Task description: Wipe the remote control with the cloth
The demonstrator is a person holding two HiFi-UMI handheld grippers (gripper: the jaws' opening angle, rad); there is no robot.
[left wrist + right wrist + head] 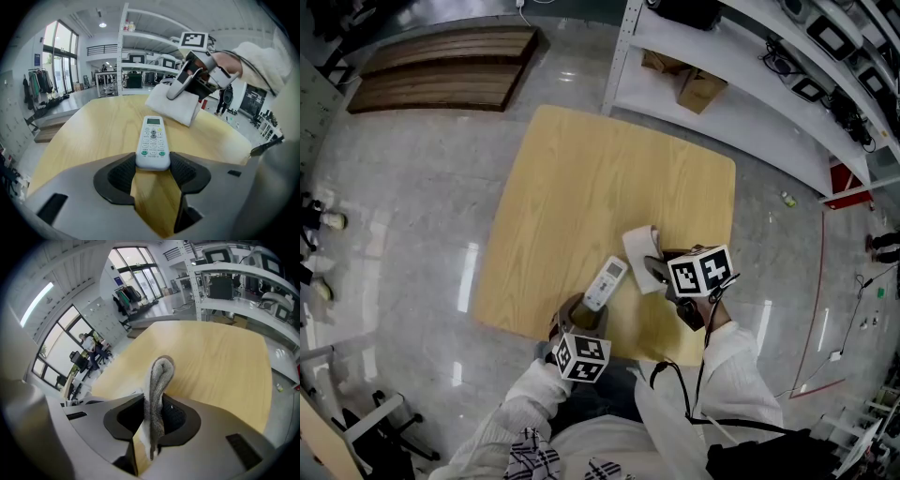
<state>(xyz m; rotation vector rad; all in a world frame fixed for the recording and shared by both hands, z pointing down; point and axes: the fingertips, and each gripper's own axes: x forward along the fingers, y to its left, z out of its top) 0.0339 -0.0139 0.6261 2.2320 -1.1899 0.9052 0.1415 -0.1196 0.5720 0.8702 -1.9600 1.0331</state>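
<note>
Left gripper (580, 319) sat closest, at the middle of the table's (581, 169) near edge, with its jaws clamped on the near end of the remote control (606, 282). In the left gripper view both pads of the left gripper (152, 171) pressed against the sides of the remote control (153, 140).

Writing: lettering on the remote's buttons and display was too small to read. Each gripper carried a cube of black-and-white square markers with no readable text.

Containers: one cardboard box (701, 89) stood on the lower shelf of a white rack (722, 103) beyond the table's far right corner; its contents could not be seen.

Count: one remote control, one cloth, two grippers.

Task item: the white remote lay flat and face up on the light wooden table, display end pointing to the far edge, green buttons at the near end.

Right gripper (661, 272) was closed on the folded pale cloth (639, 255), holding it just right of the remote's far end, apart from it. In the right gripper view the cloth (157, 390) stood pinched upright between the pads of the right gripper (152, 416). Whether the cloth's (173, 105) lower edge touched the table could not be determined.
</note>
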